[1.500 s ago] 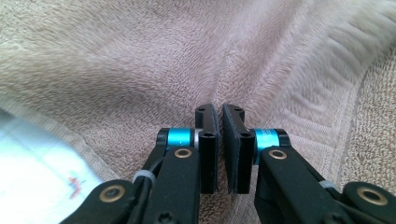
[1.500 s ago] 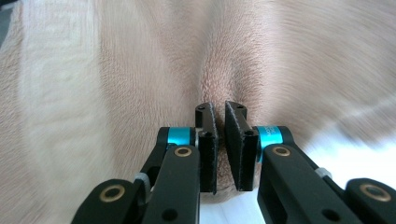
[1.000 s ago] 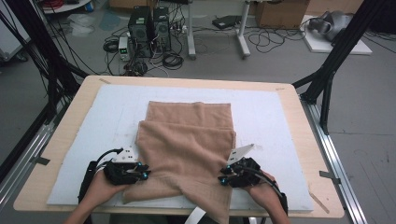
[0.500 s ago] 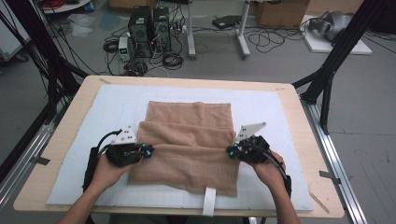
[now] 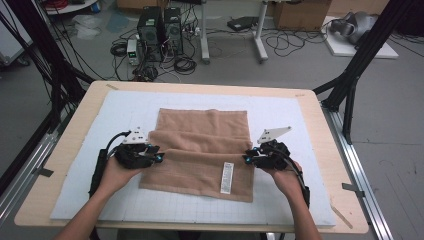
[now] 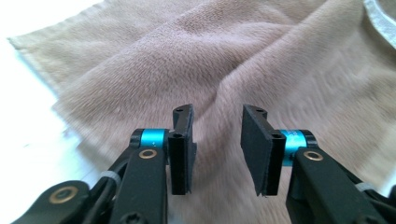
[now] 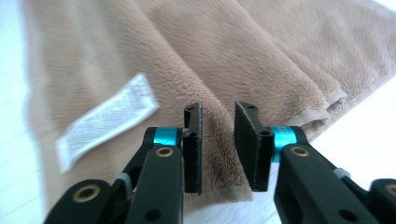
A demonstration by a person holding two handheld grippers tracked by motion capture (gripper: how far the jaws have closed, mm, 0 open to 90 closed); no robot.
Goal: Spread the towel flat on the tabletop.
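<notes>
A tan towel (image 5: 200, 145) lies on the white mat (image 5: 280, 200), with a raised fold across its middle and a white label (image 5: 227, 177) on its near part. My left gripper (image 5: 159, 158) sits at the towel's left edge and my right gripper (image 5: 247, 159) at its right edge, both at the fold. In the left gripper view the left gripper (image 6: 217, 116) hovers over the towel (image 6: 233, 60). The right gripper view has the right gripper (image 7: 218, 112) over the towel's hem beside the label (image 7: 107, 121). Both pairs of jaws have just been opening; nothing is pinched between them.
The mat covers a wooden table (image 5: 60, 150) with black frame posts (image 5: 350, 95) at its right and left. Computers and cables (image 5: 160, 30) stand on the floor beyond the far edge. Bare mat surrounds the towel on every side.
Both hands carried the towel's near part away from the table's front edge toward its middle, then let go. The towel now lies flatter, with the label on top.
</notes>
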